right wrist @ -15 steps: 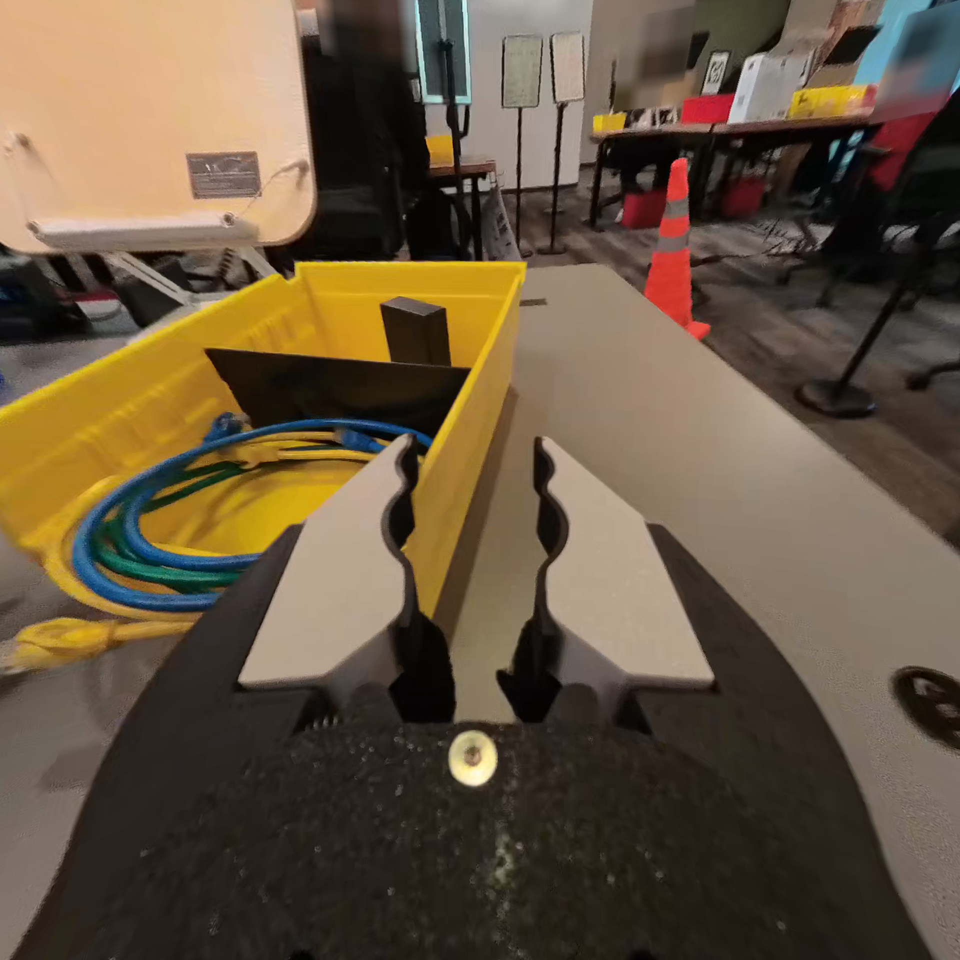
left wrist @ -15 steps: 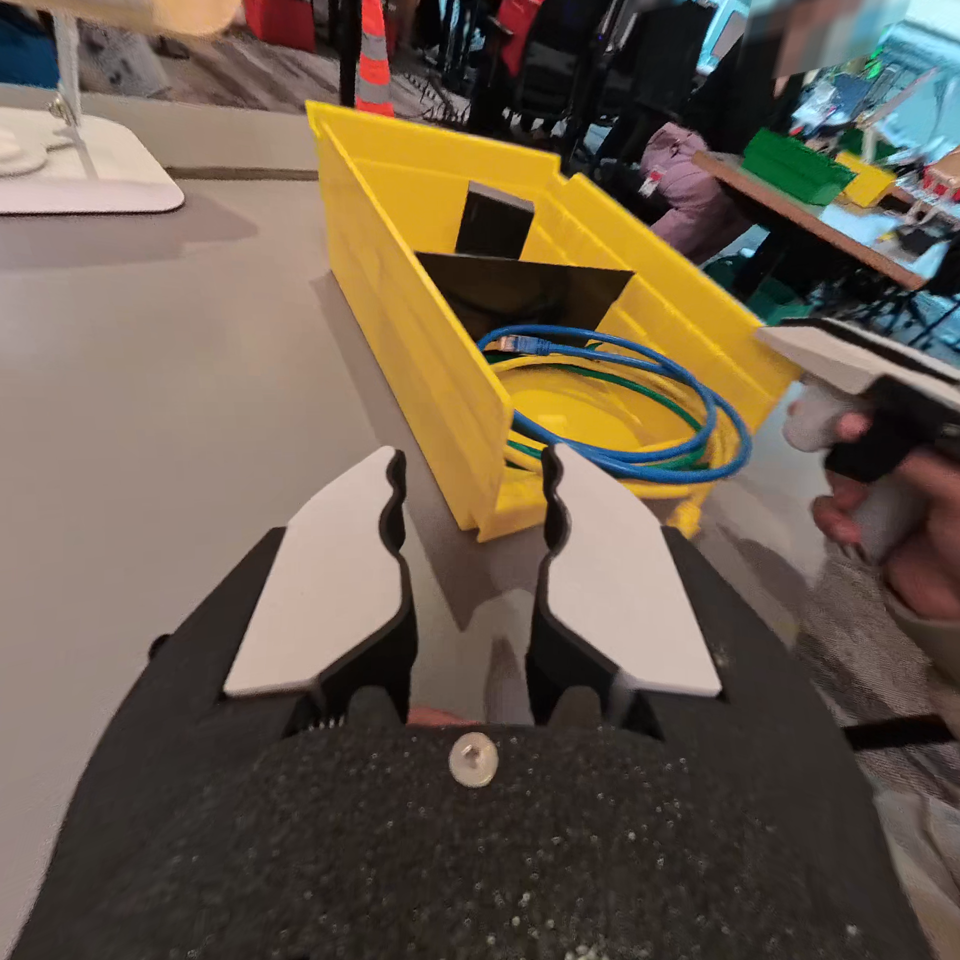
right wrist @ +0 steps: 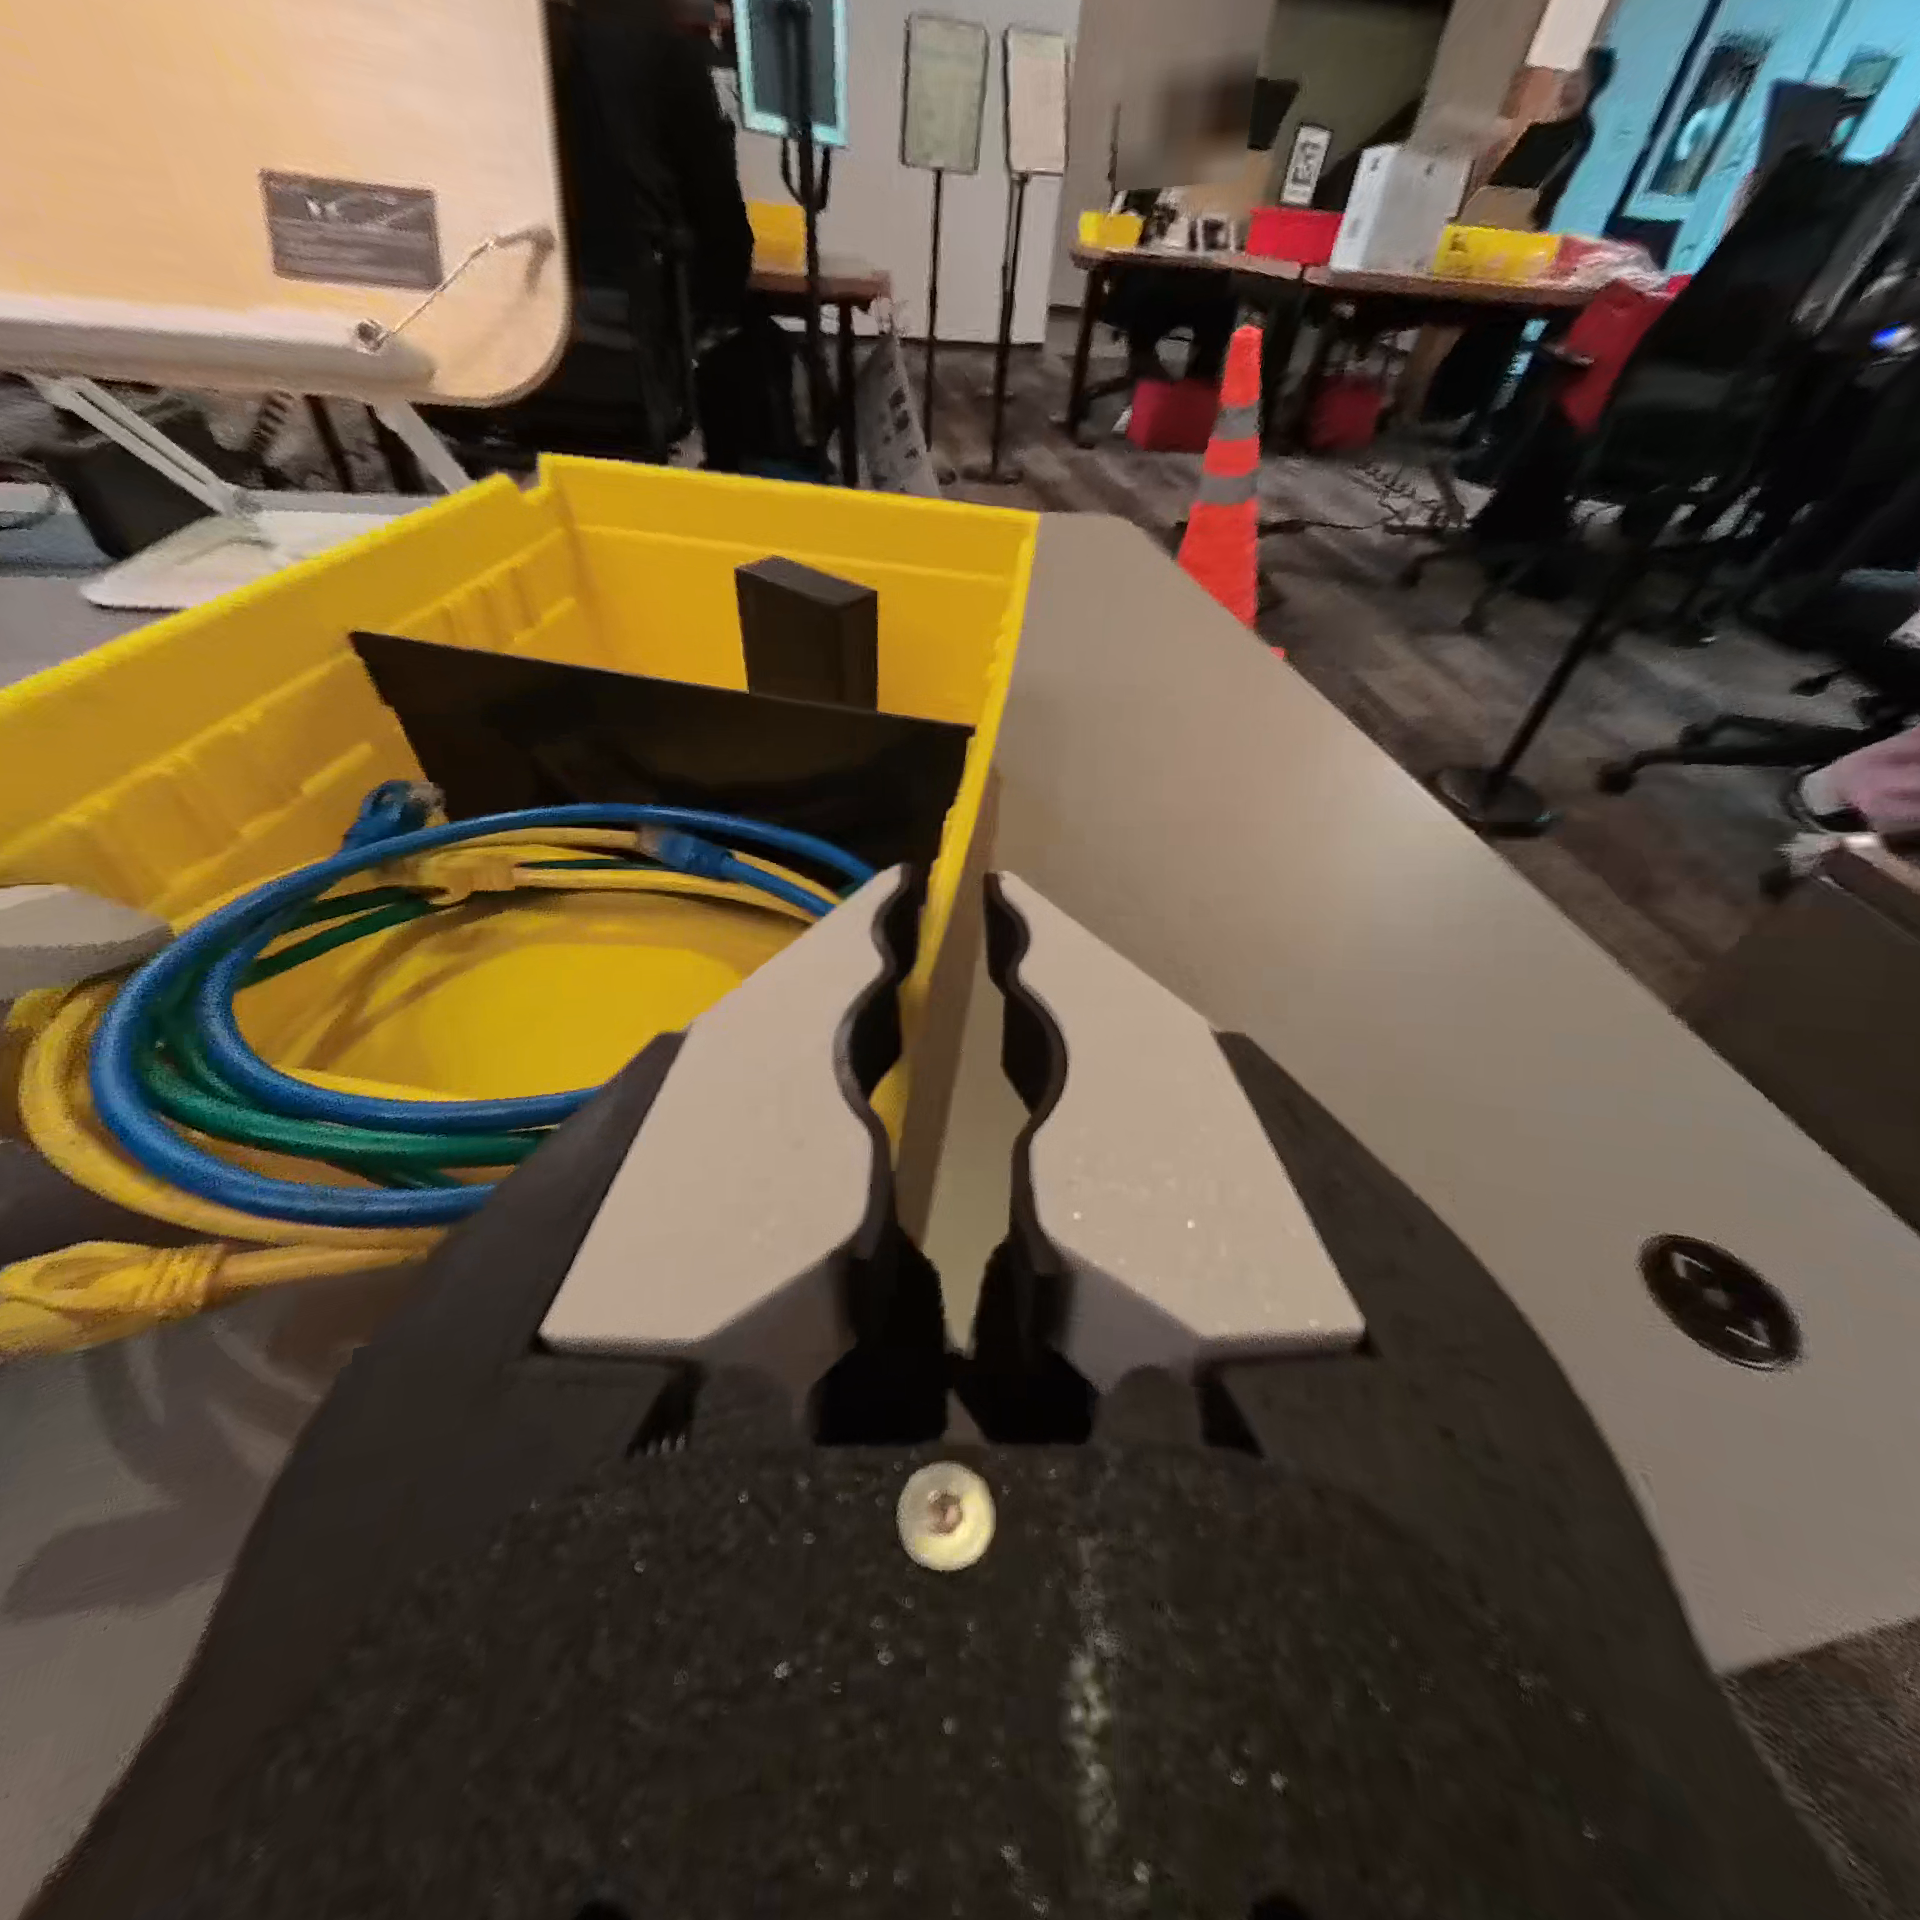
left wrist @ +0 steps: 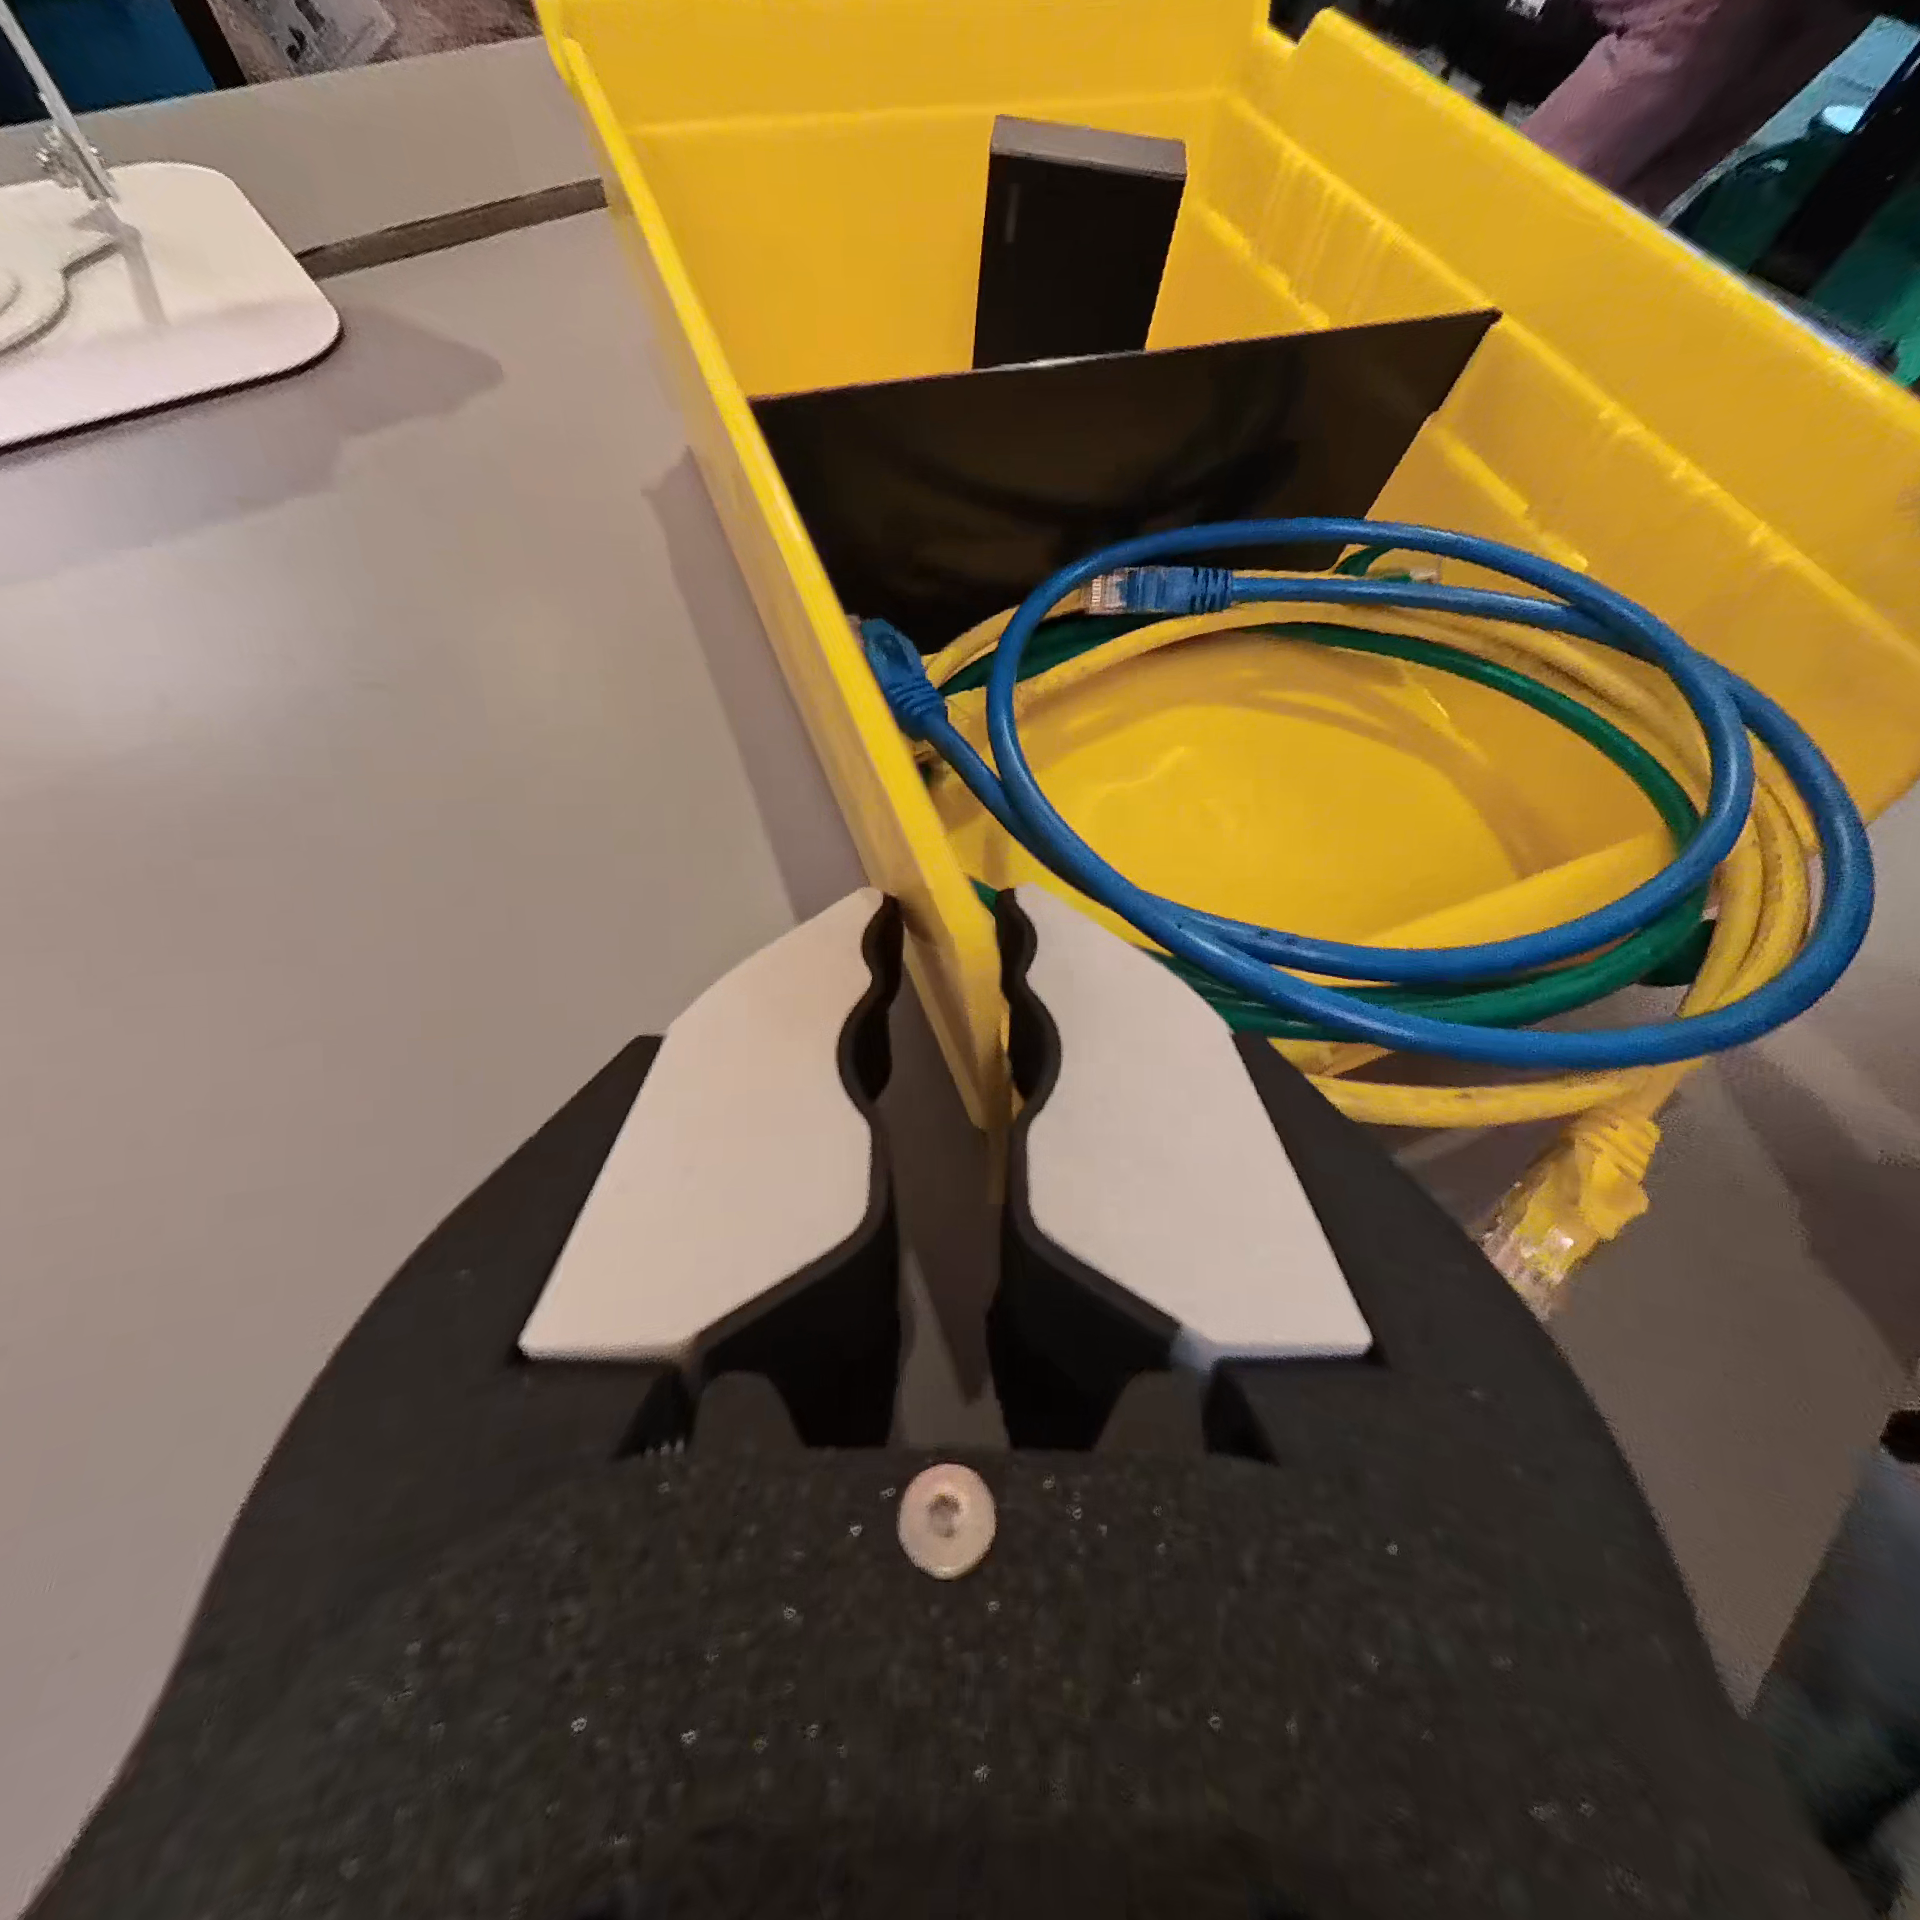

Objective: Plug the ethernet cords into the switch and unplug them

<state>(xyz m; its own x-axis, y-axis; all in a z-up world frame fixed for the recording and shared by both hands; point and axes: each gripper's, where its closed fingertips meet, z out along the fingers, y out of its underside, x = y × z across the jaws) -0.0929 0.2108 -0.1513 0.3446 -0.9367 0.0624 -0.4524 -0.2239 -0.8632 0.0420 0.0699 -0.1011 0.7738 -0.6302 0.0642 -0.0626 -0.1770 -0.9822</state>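
**Ethernet cords coiled in a bin, both grippers straddling its walls**

Blue (left wrist: 1382, 966), green (left wrist: 1538, 987) and yellow ethernet cords (left wrist: 1455, 1091) lie looped in the yellow plastic bin (left wrist: 831, 727), centre right of the left wrist frame. Behind a black divider panel (left wrist: 1091, 457) stands the black box-shaped switch (left wrist: 1081, 239). The left gripper (left wrist: 940, 909) is parted around the bin's left wall; the right gripper (right wrist: 945, 883) is parted around its right wall.

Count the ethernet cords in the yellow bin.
3, coiled together in the bin's front compartment: blue cord on top, green cord under it, yellow cord spilling over the front. More could hide behind the black divider.
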